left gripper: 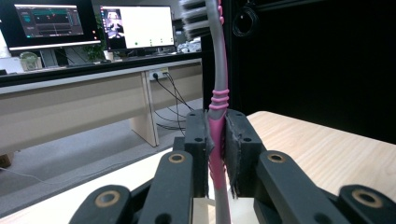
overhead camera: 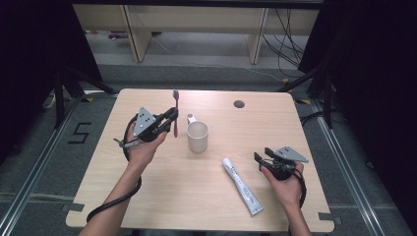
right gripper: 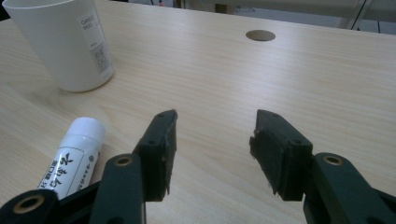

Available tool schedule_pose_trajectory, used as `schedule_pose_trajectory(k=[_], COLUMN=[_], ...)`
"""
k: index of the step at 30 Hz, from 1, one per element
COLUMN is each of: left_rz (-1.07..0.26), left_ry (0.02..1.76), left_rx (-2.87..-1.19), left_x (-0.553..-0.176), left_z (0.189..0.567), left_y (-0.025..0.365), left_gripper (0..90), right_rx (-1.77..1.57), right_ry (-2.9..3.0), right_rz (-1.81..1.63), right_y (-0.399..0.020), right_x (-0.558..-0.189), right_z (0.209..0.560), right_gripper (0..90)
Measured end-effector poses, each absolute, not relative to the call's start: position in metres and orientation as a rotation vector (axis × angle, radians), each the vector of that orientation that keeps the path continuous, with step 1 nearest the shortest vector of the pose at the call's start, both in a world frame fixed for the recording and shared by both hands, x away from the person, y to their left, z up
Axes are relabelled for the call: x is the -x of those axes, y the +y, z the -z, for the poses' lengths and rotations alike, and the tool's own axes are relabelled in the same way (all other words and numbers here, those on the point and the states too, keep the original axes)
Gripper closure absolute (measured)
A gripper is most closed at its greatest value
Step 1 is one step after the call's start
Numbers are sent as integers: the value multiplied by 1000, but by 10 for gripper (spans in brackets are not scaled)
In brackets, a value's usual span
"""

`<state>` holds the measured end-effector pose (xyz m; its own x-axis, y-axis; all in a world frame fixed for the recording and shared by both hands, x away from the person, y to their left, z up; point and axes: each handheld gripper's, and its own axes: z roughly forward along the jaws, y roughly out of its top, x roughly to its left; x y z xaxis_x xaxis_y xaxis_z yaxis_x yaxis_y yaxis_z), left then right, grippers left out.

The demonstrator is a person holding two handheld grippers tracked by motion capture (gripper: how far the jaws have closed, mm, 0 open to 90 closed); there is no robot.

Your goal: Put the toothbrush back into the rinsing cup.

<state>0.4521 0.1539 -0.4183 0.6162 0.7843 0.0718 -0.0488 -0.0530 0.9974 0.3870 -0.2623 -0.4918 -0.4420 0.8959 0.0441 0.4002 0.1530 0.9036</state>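
A pink and grey toothbrush (overhead camera: 175,111) stands upright in my left gripper (overhead camera: 169,121), bristles up, to the left of the white mug (overhead camera: 197,136). In the left gripper view both pads clamp the toothbrush (left gripper: 217,116) at its pink grip, so my left gripper (left gripper: 217,154) is shut on it. A white toothpaste tube (overhead camera: 242,185) lies flat on the table, cap toward the mug. My right gripper (overhead camera: 260,158) hovers just right of the tube's cap end, open with nothing between its jaws. In the right gripper view my right gripper (right gripper: 214,140) has the tube (right gripper: 74,156) at its left and the mug (right gripper: 65,42) beyond it.
The wooden table (overhead camera: 162,191) has a round cable hole (overhead camera: 239,104) near its far edge. Desk legs and cables stand on the floor behind it. Monitors (left gripper: 135,27) on a long desk appear in the left gripper view.
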Motion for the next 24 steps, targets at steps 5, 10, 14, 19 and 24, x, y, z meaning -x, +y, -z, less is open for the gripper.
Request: schedule_pose_trajectory(k=[5, 10, 14, 19, 24], left_rz=[-775, -774, -780, -784, -790], left_ry=[656, 652, 653, 646, 646], left_rx=[-1471, -1446, -1434, -1427, -1427], left_x=[-456, -462, -467, -473, -477], left_z=[414, 410, 405, 400, 396], left_y=[153, 150, 149, 145, 142], left_gripper=[800, 800, 800, 800, 800], right_rx=[-1236, -1246, -1252, -1277, -1245], right_ry=[1932, 1936, 1939, 1937, 1938], right_rz=[-1240, -1251, -1259, -1256, -1258], right_y=[-262, -261, -260, -259, -261], right_x=[-386, -386, -386, -384, -386], right_z=[492, 492, 493, 494, 493], right_gripper=[498, 498, 498, 498, 498])
